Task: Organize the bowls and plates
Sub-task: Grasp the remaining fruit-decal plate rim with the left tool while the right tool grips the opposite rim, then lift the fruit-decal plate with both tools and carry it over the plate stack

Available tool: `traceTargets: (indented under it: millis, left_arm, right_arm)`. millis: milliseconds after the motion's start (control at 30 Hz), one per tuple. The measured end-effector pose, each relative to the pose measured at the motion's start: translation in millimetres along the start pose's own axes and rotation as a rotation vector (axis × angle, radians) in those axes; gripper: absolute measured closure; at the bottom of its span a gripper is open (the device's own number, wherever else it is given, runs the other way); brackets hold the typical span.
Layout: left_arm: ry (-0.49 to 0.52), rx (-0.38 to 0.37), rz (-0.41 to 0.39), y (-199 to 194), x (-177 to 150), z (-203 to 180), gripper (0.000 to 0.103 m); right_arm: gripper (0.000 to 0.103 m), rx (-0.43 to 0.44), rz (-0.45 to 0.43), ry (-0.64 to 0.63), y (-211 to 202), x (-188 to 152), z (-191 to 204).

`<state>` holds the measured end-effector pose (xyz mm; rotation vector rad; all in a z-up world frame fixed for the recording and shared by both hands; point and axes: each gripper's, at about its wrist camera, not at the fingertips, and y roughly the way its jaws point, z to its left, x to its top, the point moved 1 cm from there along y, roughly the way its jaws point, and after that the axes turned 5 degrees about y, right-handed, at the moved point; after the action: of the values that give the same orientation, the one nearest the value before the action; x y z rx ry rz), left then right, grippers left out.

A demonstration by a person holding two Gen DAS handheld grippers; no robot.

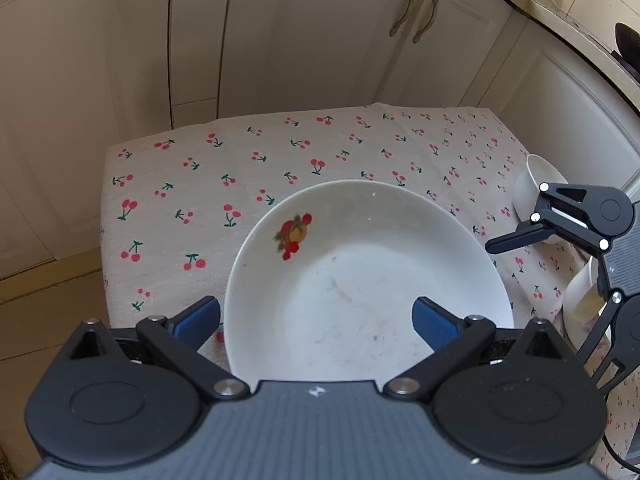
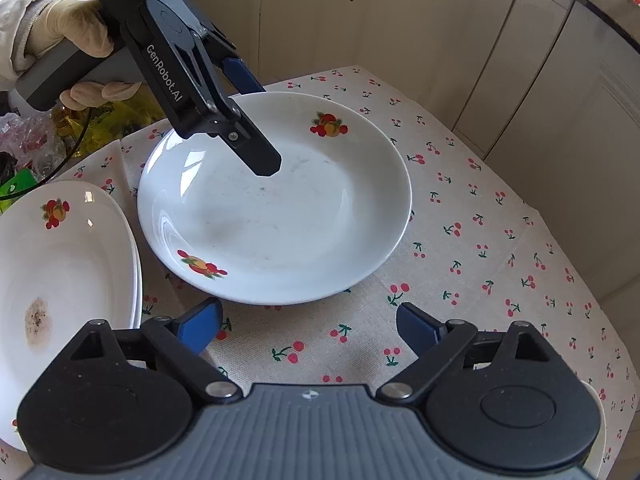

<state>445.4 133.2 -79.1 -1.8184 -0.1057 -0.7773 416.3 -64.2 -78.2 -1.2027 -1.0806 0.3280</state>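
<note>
White plate (image 2: pixel 276 216) with red-orange fruit decals on rim. Second white plate (image 2: pixel 60 276), same fruit decal, brown stain in the middle. Beige tablecloth (image 2: pixel 460 264), red cherries with green stems. Grippers black and grey with blue pads (image 2: pixel 200 326). Cream cabinets (image 1: pixel 280 40). White bowl (image 1: pixel 532 188). Cream glove (image 2: pixel 76 28).

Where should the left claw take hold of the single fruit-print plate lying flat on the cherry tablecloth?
Probably at the rim of the fruit-print plate nearest the left claw. The plate is shallow with a raised, flared edge, so one finger goes inside and the other outside, pinching from that side.
</note>
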Motion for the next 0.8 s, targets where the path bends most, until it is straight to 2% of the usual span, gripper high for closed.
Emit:
traceTargets:
  millis: [300,467,800]
  left_arm:
    - [0.007,-0.051,0.021,6.7,3.4,0.7,0.002]
    - [0.009,-0.078,0.024,7.6,6.1,3.3,0.002]
    - [0.016,-0.121,0.037,13.1,15.0,4.1,0.001]
  right_arm:
    - [0.006,0.060,-0.003,-0.044,8.7,7.2,0.1]
    - [0.001,0.109,-0.010,-0.030,11.8,8.7,-0.7]
    - [0.001,0.099,-0.016,-0.059,11.6,8.6,6.4]
